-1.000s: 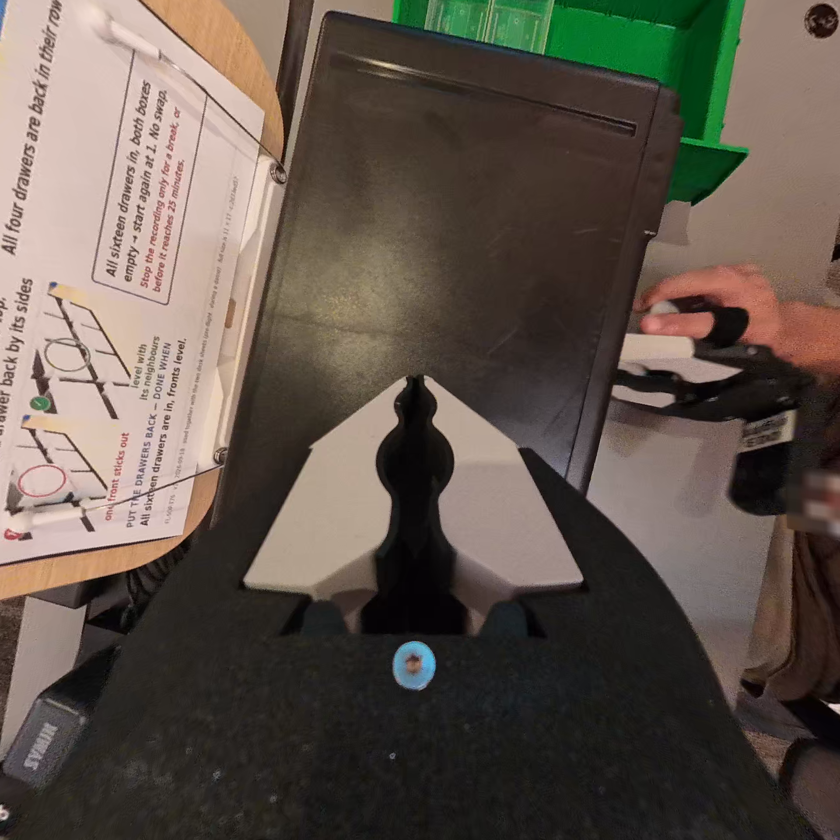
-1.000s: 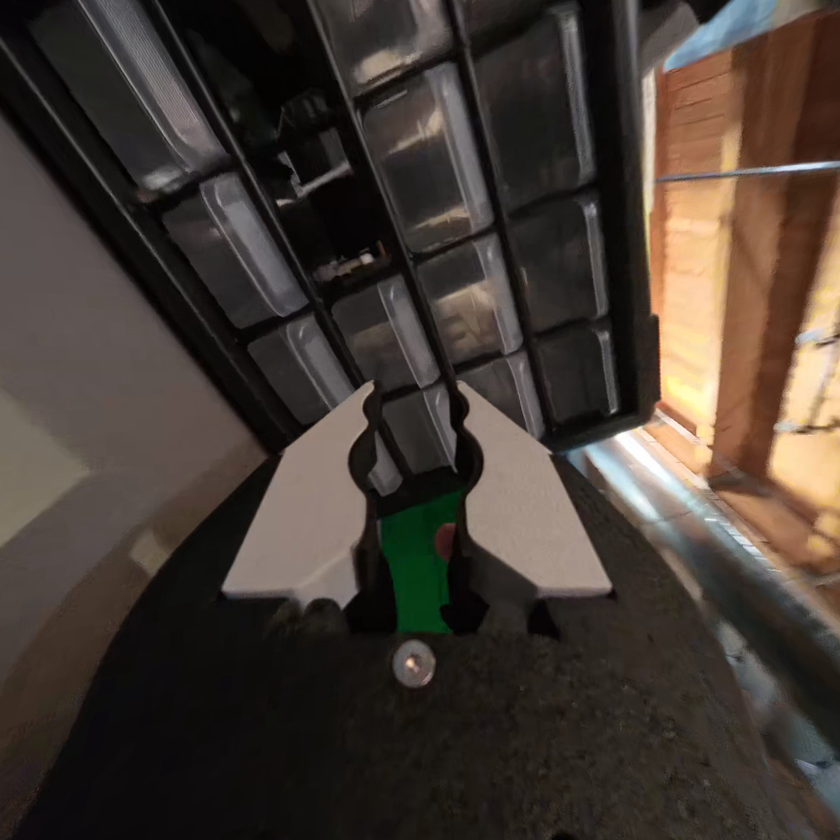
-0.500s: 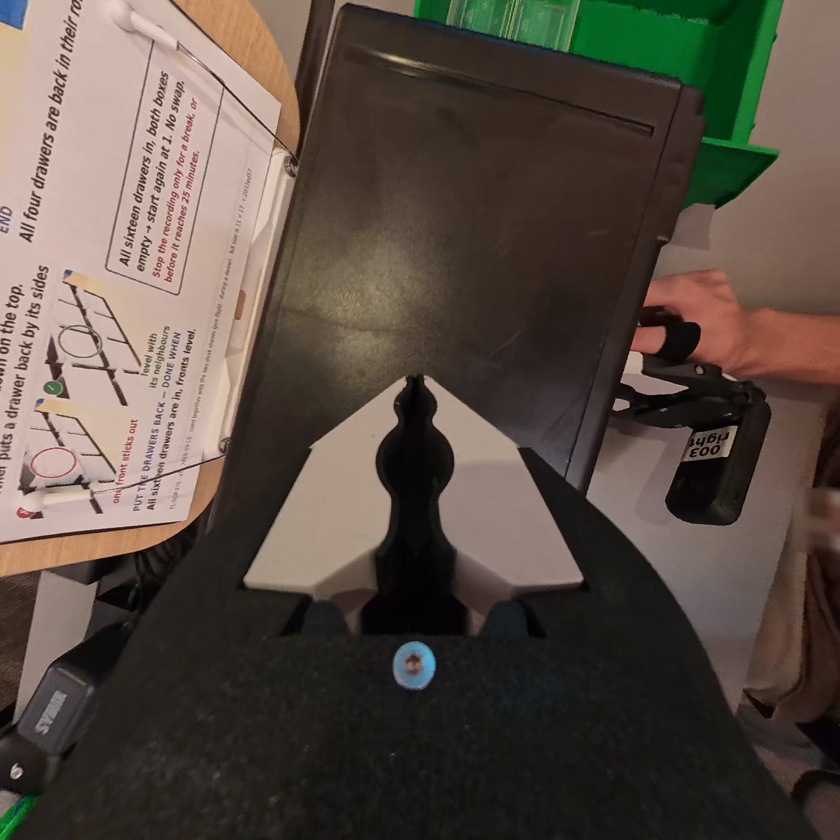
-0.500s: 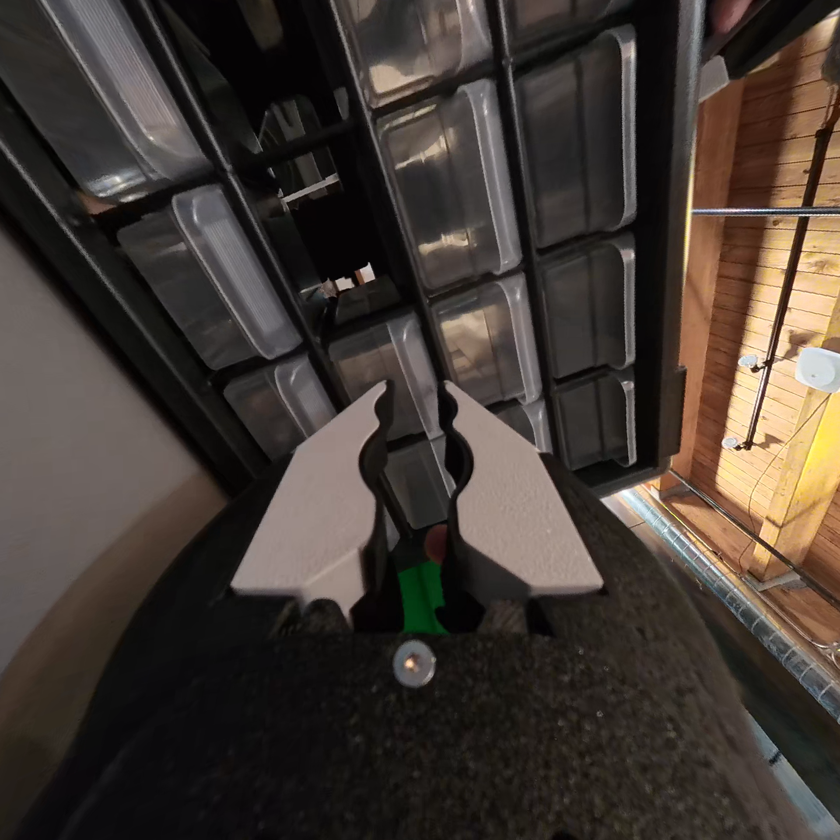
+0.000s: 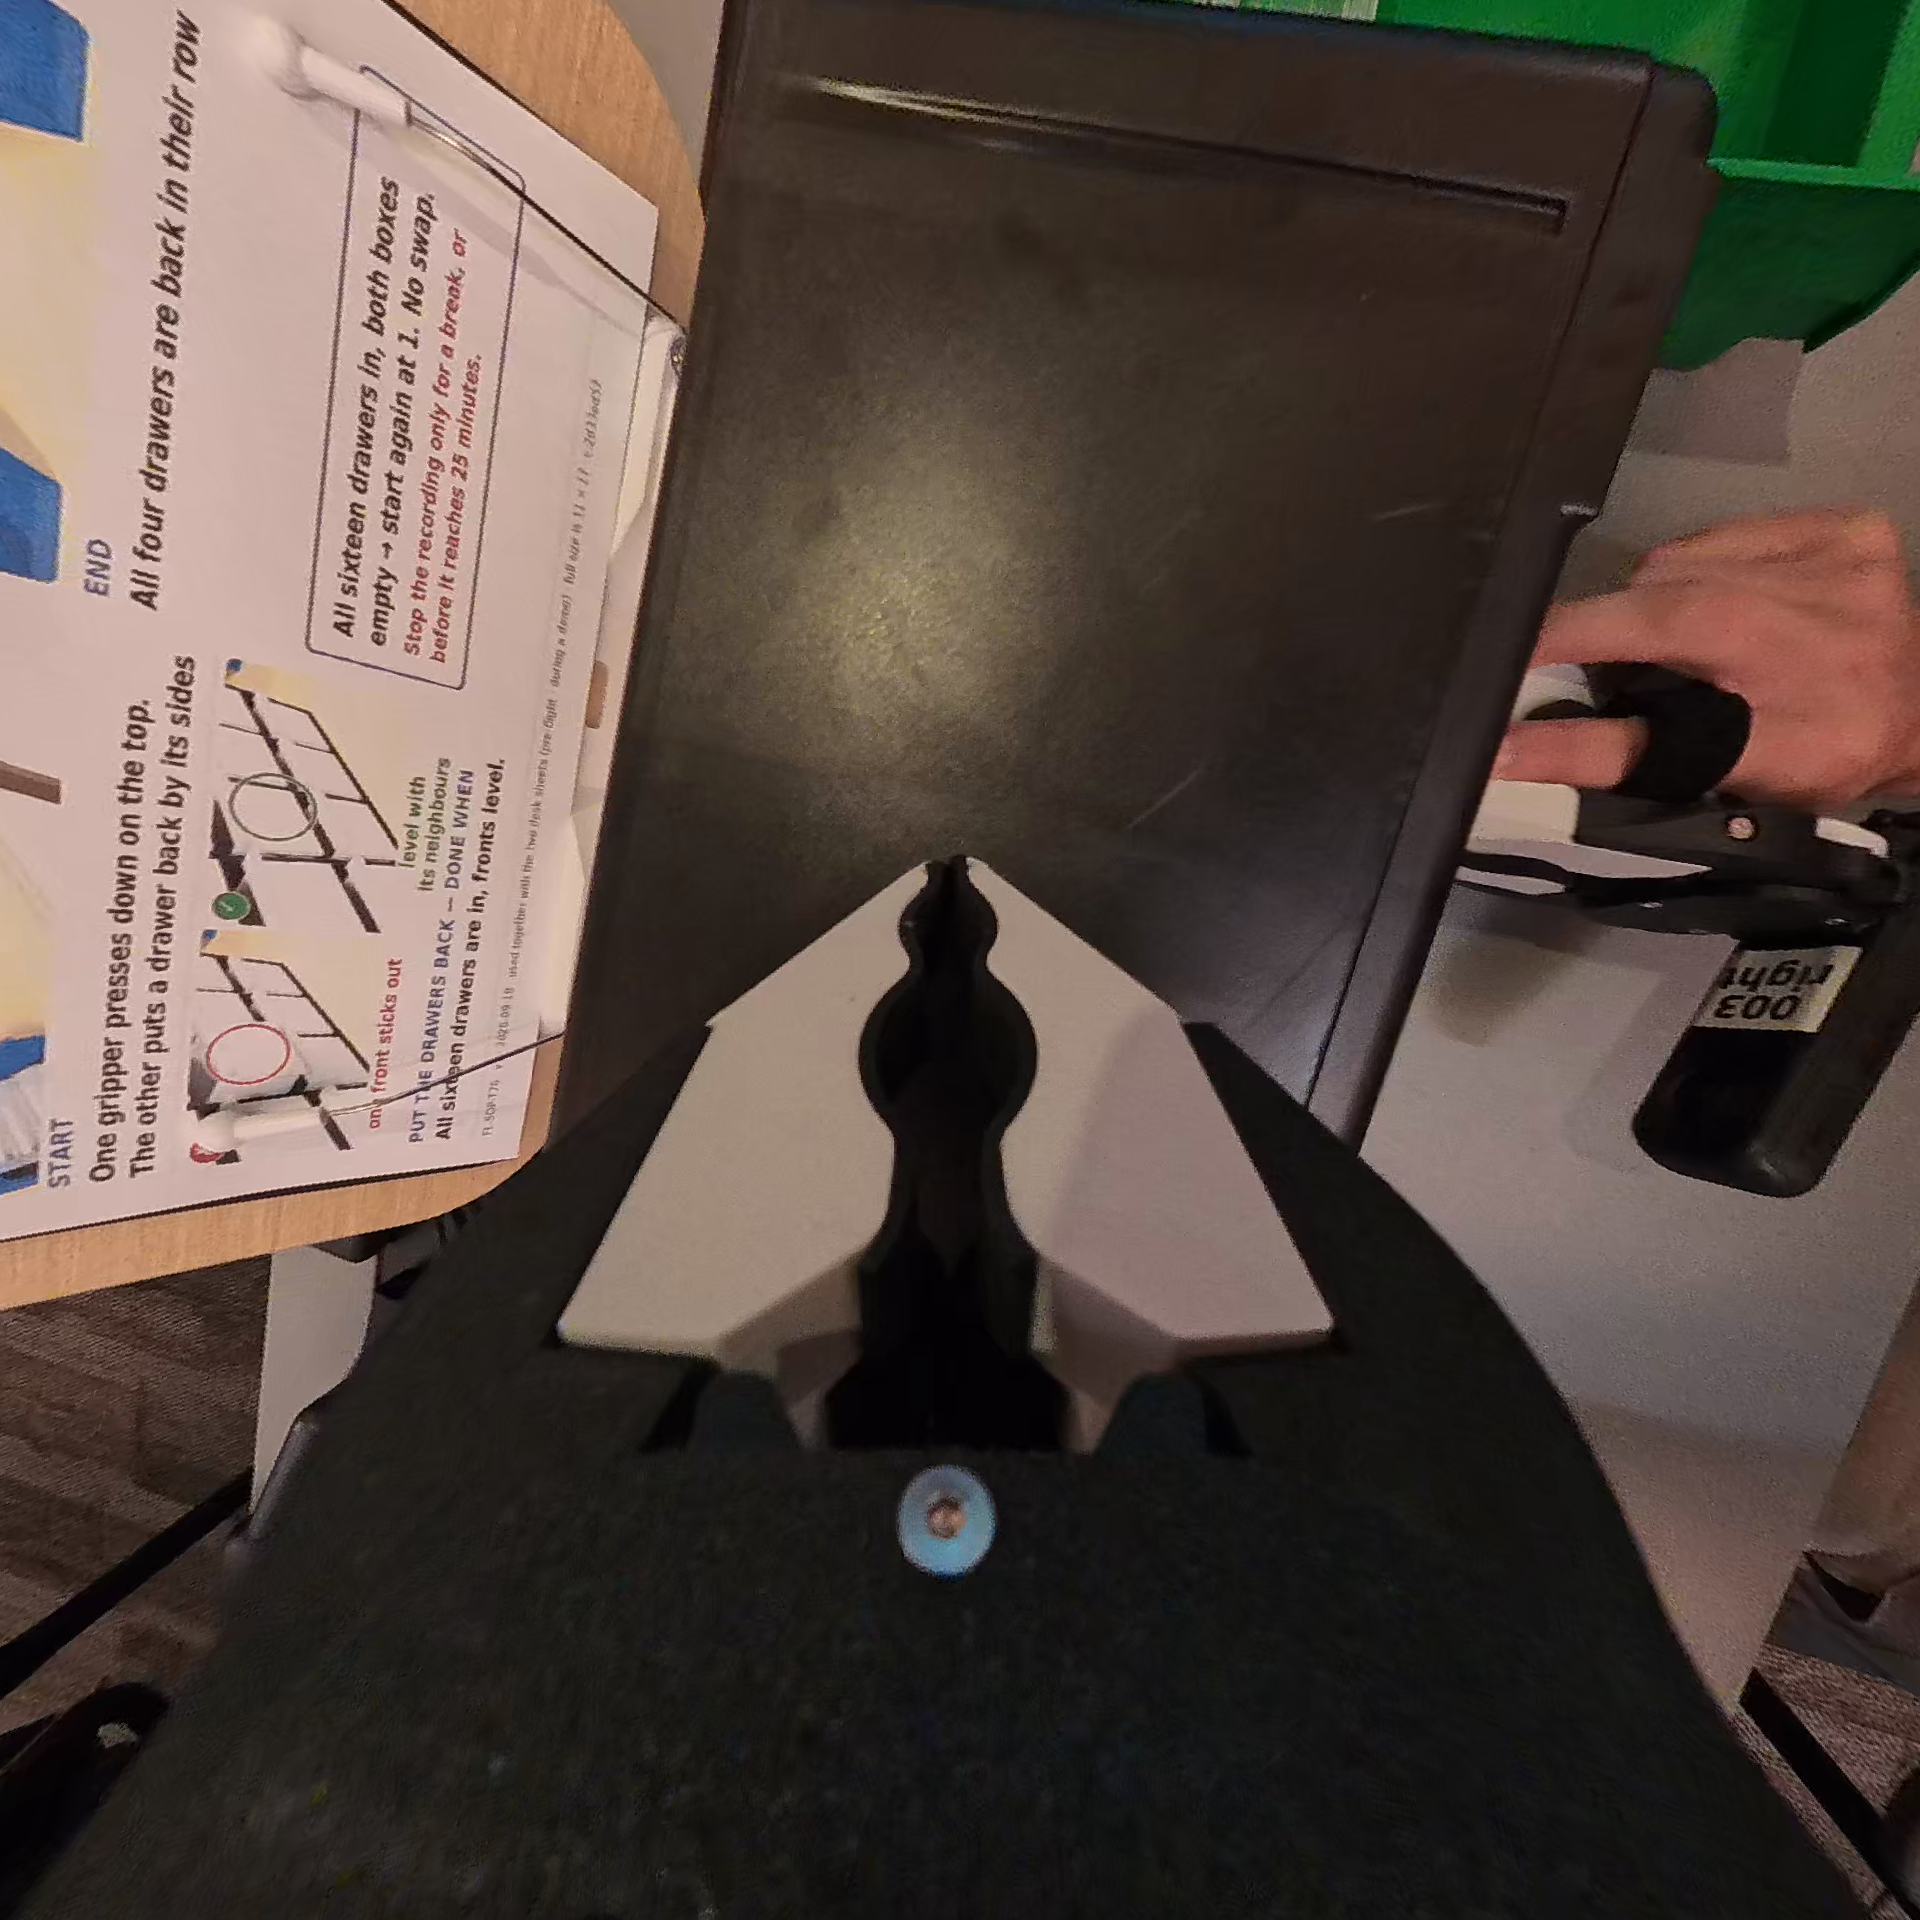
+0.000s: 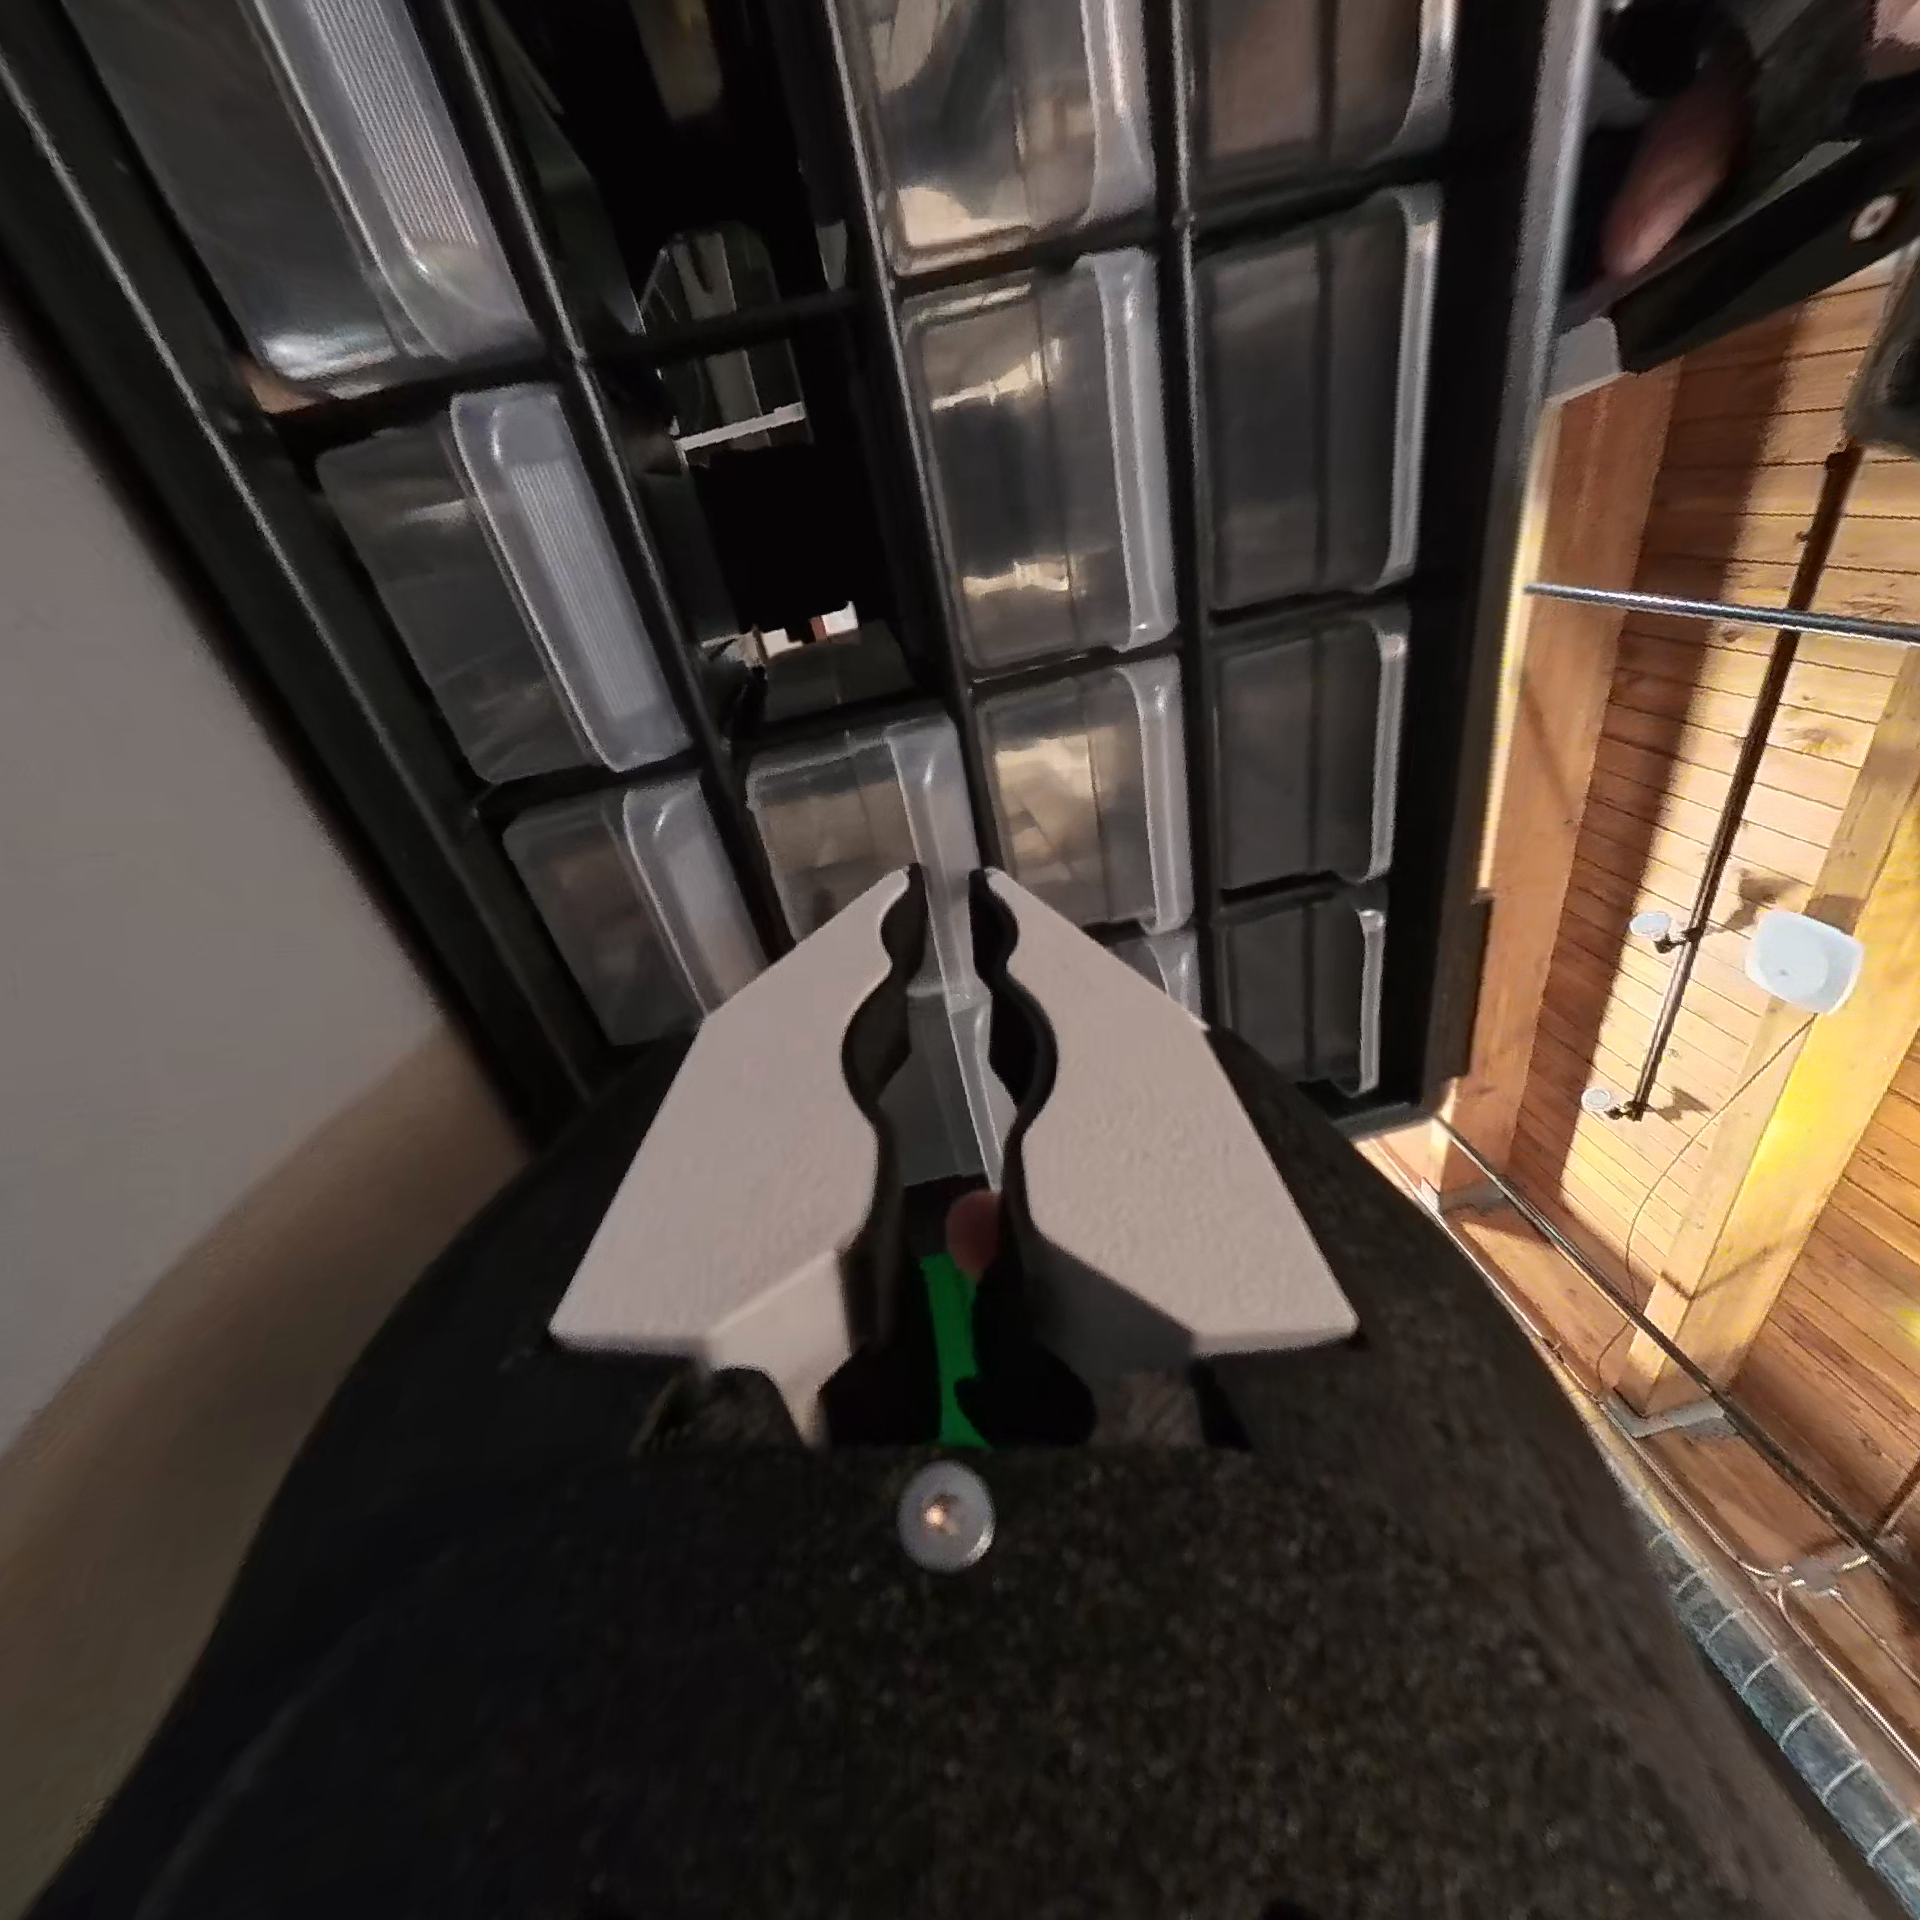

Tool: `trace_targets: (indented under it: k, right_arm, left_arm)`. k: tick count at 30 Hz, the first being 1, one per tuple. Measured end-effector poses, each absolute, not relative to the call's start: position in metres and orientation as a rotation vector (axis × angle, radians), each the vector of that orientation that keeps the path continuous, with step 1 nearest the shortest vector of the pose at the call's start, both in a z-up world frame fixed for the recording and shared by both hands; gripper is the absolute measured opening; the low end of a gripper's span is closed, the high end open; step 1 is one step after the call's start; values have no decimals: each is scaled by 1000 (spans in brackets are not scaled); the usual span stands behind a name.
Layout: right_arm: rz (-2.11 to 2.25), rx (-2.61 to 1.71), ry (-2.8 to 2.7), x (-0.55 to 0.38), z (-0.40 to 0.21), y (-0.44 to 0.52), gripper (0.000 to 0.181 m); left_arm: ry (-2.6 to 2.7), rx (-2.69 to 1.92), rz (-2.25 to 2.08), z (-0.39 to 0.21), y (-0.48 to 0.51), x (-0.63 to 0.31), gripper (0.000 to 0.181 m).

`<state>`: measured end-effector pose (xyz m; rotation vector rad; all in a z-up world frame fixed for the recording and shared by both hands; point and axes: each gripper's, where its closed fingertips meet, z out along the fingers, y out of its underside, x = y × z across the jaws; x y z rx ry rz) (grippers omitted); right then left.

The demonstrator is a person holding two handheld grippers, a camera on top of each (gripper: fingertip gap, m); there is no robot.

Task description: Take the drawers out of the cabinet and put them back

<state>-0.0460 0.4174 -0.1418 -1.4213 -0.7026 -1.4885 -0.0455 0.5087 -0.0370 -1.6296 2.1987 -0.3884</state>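
Observation:
In the left wrist view my left gripper (image 5: 951, 868) is shut and empty, its tips resting on the flat top of the black cabinet (image 5: 1091, 520). A hand (image 5: 1787, 644) holds the right gripper's black body (image 5: 1766, 1039) at the cabinet's right side. In the right wrist view the cabinet front (image 6: 1486, 623) shows rows of clear drawers, with one open empty slot (image 6: 769, 520). My right gripper (image 6: 948, 883) is closed on the clear handle (image 6: 940, 935) of a drawer (image 6: 831, 821) in a lower row, just below the empty slot.
A printed instruction sheet (image 5: 260, 623) lies on a wooden table (image 5: 582, 135) left of the cabinet. A green bin (image 5: 1808, 208) hangs behind it at the upper right. Wooden boards and a pipe (image 6: 1714, 831) show beyond the cabinet's right edge.
My right gripper has moved in to the cabinet front and its fingers have narrowed onto the drawer handle. My left gripper has stayed shut on the cabinet top, and its view has shifted slightly.

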Motion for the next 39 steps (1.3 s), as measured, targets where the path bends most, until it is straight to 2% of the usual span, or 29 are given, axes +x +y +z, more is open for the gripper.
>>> trace_targets:
  k: [28,39]
  right_arm:
    - [-1585,-1268,-640,-86,-134,323,5]
    - [-1578,-1258,-590,-91,-125,298,3]
  left_arm:
    - [2166,-1543,-37,-37,513,-43,0]
    - [2130,-1630,-172,-37,512,-43,0]
